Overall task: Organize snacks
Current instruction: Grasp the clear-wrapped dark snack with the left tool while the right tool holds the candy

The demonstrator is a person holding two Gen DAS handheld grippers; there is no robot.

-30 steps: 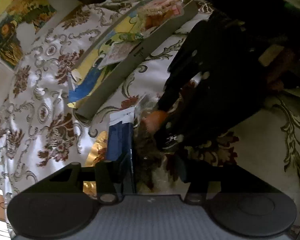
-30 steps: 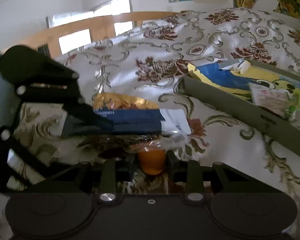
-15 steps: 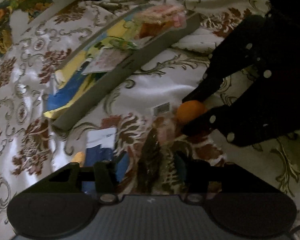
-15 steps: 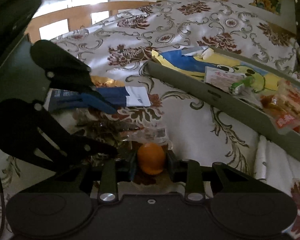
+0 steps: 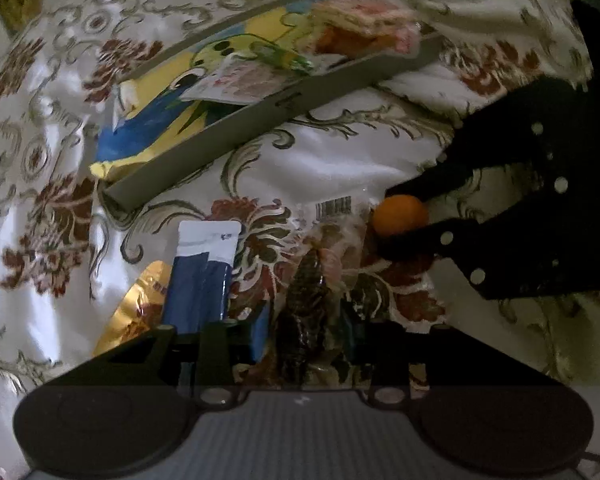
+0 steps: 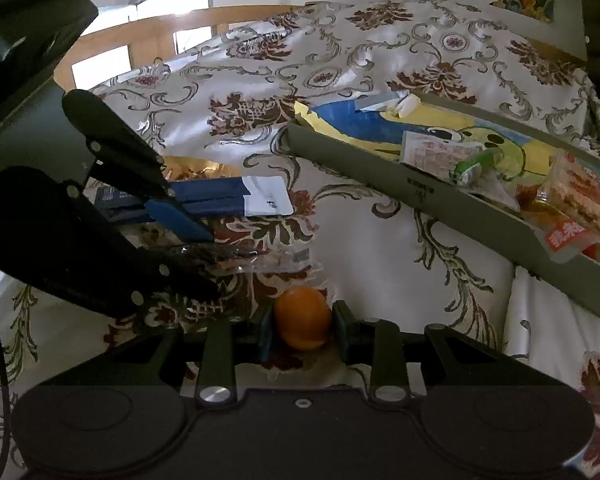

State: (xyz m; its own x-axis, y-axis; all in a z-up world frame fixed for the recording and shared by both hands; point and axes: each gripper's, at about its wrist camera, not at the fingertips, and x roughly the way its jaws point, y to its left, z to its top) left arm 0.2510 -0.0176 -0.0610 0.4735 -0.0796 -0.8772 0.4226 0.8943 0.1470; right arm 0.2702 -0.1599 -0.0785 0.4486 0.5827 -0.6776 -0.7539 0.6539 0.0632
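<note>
— Snack first: where is the little orange ball (image 6: pixel 302 318)?
— Low on the flowered cloth (image 5: pixel 360 160), at one end of a clear bag (image 5: pixel 332 232). The right gripper (image 6: pixel 304 332) has its jaws pinching the ball, one on each side.
— What else is in that bag?
— A dark, bumpy snack (image 5: pixel 306 292). It lies at the other end, right between the jaws of the left gripper (image 5: pixel 306 340).
— Are those jaws squeezing it?
— They have just been closing, but they are partly spread. I can see a little gap beside the dark snack, so they don't look pressed on it.
— What is next to the bag?
— A blue packet (image 5: pixel 202 272) with a white end, just beside it. A gold packet (image 5: pixel 136 308) peeks out from under the blue one.
— And farther off?
— A long grey tray (image 5: pixel 260 120) sits on the cloth, apart from the bag. It has more snacks inside, lying on a parrot picture.
</note>
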